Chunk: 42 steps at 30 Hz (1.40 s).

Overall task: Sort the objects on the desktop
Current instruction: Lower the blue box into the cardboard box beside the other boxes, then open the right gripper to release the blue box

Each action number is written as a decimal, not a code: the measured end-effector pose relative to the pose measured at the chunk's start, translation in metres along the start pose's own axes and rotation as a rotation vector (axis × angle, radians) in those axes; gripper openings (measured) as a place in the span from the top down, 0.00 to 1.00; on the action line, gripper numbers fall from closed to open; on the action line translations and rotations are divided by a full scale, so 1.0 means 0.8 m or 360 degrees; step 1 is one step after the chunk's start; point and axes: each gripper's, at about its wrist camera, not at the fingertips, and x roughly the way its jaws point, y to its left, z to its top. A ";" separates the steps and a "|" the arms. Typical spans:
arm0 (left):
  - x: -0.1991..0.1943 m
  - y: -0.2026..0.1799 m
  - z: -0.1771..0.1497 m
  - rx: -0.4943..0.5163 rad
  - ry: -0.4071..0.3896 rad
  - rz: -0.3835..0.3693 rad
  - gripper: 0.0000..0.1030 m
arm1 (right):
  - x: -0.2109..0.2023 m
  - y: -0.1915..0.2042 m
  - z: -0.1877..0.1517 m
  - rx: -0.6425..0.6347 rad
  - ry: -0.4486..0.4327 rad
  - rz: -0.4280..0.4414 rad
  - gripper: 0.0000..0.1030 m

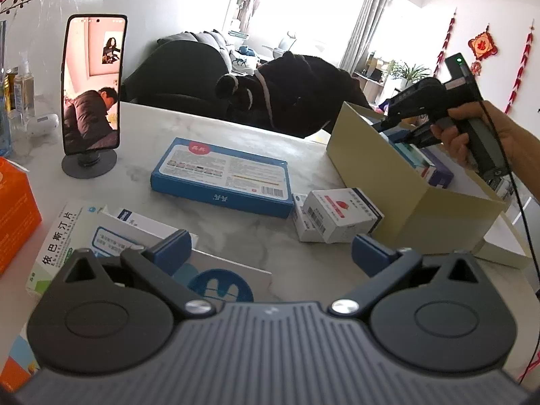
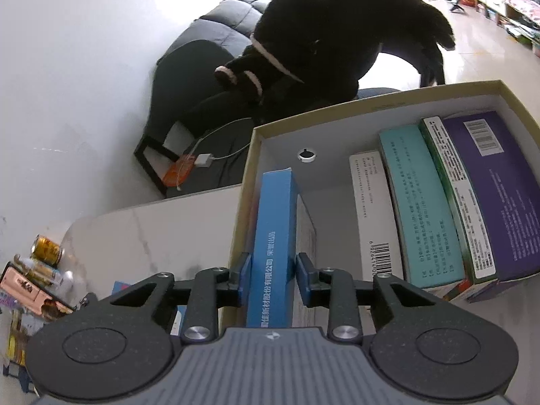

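The white-green medicine box (image 1: 55, 236) reads "依巴斯汀片"; the blue box (image 2: 271, 253) edge reads "新材股份有限公司".

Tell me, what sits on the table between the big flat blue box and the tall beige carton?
Two small white medicine boxes, stacked together, seen from the left tongs' camera.

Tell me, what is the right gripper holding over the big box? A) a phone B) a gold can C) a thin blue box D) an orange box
C: the right gripper has its fingers on either side of a thin blue box, standing on edge inside the beige storage box.
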 end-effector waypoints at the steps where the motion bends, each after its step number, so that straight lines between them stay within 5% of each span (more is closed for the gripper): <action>1: 0.000 0.000 0.000 -0.0001 -0.0001 0.0001 0.00 | -0.003 -0.002 0.001 -0.0014 -0.0001 0.0019 0.68; 5: 0.002 -0.002 0.000 0.0003 -0.0001 0.0004 0.00 | -0.022 -0.012 0.000 -0.0062 -0.0020 0.0120 0.50; 12: 0.004 -0.007 0.000 0.0010 0.0000 -0.0003 0.00 | -0.059 -0.009 -0.018 -0.0415 0.0063 0.0239 0.39; 18: 0.007 -0.013 -0.001 0.0020 0.0002 -0.0006 0.00 | -0.079 0.011 -0.050 -0.0884 0.0166 0.0172 0.42; 20: 0.008 -0.016 -0.001 0.0023 0.0004 -0.0010 0.00 | -0.079 0.016 -0.060 -0.0994 0.0213 0.0141 0.50; 23: 0.008 -0.019 -0.001 0.0028 0.0009 -0.0010 0.00 | -0.068 0.024 -0.069 -0.1101 0.0272 0.0085 0.63; 29: 0.008 -0.019 -0.001 0.0032 0.0016 -0.0002 0.00 | -0.041 0.033 -0.078 -0.1253 0.0346 0.0031 0.63; 42: 0.016 -0.023 0.000 0.0041 0.0028 0.0000 0.00 | -0.018 0.055 -0.073 -0.1635 0.0153 -0.0107 0.64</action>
